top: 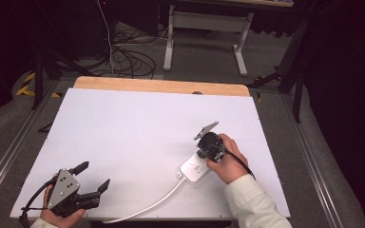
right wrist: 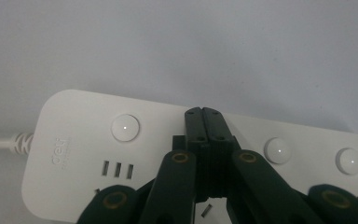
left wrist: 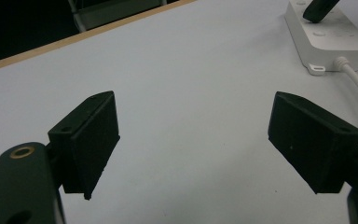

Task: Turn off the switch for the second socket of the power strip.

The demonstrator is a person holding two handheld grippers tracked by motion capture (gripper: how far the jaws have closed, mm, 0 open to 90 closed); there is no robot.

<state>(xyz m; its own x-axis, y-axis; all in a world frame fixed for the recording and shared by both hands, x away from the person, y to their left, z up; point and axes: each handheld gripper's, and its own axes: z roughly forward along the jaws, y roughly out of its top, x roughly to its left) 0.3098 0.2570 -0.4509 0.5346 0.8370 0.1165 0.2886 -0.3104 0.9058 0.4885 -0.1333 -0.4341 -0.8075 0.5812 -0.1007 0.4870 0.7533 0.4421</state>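
Jaws spread wide and empty, the left gripper [top: 91,179] rests at the white counter's [top: 138,128] near left corner, well apart from the white plastic power strip [top: 193,167]. The right gripper [right wrist: 202,113], jaws pressed together, bears down on the strip's top face between its round white buttons [right wrist: 125,127].

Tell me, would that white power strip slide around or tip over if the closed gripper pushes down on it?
Tipping seems unlikely: the power strip lies flat and wide. Its smooth plastic might slide on the white table, and its cord looks bendy.
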